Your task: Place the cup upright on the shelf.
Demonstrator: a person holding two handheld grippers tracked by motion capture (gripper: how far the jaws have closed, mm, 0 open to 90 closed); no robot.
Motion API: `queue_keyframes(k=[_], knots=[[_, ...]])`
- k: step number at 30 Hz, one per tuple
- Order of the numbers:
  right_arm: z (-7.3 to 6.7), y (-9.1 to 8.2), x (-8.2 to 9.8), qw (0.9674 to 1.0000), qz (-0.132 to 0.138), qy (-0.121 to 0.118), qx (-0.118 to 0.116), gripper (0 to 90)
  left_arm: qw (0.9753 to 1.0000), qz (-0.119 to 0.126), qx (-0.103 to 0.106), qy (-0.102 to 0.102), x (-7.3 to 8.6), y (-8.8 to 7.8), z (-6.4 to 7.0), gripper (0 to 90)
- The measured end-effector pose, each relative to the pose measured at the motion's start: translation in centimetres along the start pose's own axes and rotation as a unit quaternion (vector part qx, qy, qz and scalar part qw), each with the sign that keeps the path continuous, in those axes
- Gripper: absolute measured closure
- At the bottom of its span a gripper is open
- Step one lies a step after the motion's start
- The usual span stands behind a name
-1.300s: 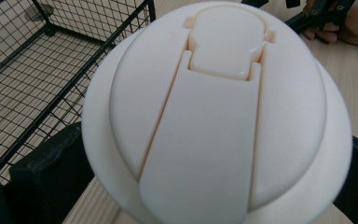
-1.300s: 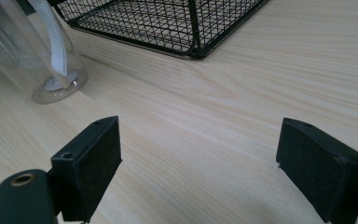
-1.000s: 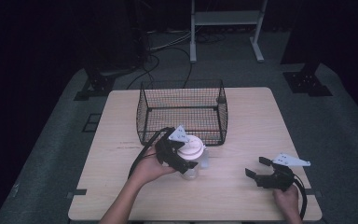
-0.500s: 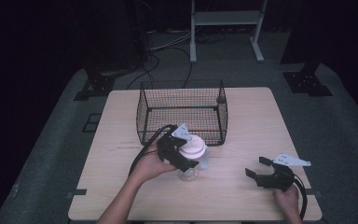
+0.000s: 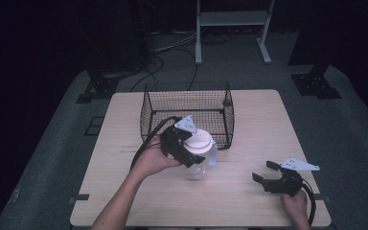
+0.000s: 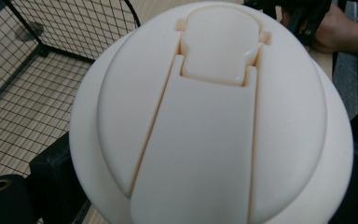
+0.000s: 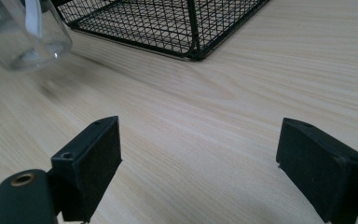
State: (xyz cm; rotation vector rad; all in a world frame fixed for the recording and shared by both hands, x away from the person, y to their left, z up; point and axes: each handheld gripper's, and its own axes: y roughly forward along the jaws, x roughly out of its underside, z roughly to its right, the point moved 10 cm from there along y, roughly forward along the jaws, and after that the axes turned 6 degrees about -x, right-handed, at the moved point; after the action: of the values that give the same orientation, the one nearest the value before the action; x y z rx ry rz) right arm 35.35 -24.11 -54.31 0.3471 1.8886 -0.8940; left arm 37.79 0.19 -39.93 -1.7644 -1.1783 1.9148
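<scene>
Bottle (image 5: 199,155) higher, nearer basket (image 5: 188,114).

Both grippers, the left gripper (image 5: 188,143) and the right gripper (image 5: 263,171), are black, each with a grey three-cornered plate on top and a black cable (looping back at 6 o'clock). Forearms are bare, without sleeves.

Cream-white lid (image 6: 214,121), clear jar (image 7: 25,32), black mesh basket (image 5: 187,103).
</scene>
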Motion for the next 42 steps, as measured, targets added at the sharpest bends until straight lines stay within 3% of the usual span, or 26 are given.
queue_keyframes(k=[21, 42], knots=[[0.1, 0.0, 0.0, 1.0000, 0.002, -0.002, -0.002, 12.9, 0.9998, -0.007, -0.004, 0.016, -5.5, -2.9, -2.9, 5.5], [0.0, -0.1, -0.1, 1.0000, 0.003, 0.002, -0.005, 12.9, 0.9999, -0.005, -0.016, 0.001, -9.8, -3.7, -7.2, 5.6]])
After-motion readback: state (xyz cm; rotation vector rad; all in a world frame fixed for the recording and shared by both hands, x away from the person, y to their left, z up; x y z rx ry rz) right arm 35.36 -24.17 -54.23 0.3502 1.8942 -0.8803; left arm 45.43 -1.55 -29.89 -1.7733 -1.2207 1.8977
